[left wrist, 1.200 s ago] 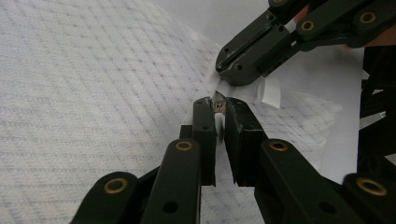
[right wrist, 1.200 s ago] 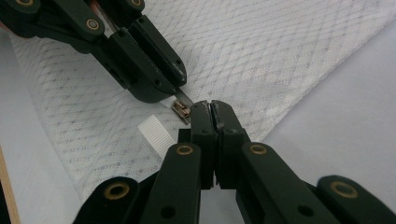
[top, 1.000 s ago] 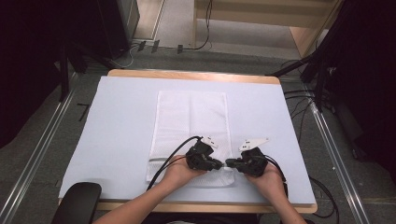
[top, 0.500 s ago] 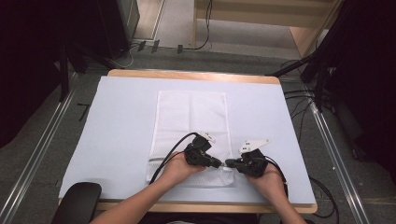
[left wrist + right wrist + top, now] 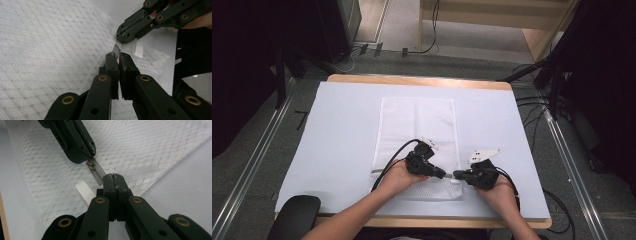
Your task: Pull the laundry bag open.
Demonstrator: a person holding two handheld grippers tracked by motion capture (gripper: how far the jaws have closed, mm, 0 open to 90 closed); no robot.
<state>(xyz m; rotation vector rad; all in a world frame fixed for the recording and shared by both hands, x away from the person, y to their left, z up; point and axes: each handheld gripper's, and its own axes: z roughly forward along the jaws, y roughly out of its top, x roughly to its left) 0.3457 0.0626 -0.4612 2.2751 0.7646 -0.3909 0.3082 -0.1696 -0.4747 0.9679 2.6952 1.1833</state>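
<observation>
Two hands low at near edge of mesh bag [image 5: 417, 125]; left gripper [image 5: 443, 174] clamped on zipper pull [image 5: 90, 166], right gripper [image 5: 458, 175] on zipper tape [image 5: 99, 174].

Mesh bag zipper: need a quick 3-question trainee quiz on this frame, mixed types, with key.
1. The left gripper and right gripper meet at which part of the mesh bag? A) far edge B) near right corner C) middle of the left edge
2. True or false: the right gripper's fingers stand wide open.
3. Fill in: the zipper runs between the two grippers, and its slider is ___-coloured.

Key: 1 B; 2 false, they are shut on the zipper's end; 3 brass.
</observation>
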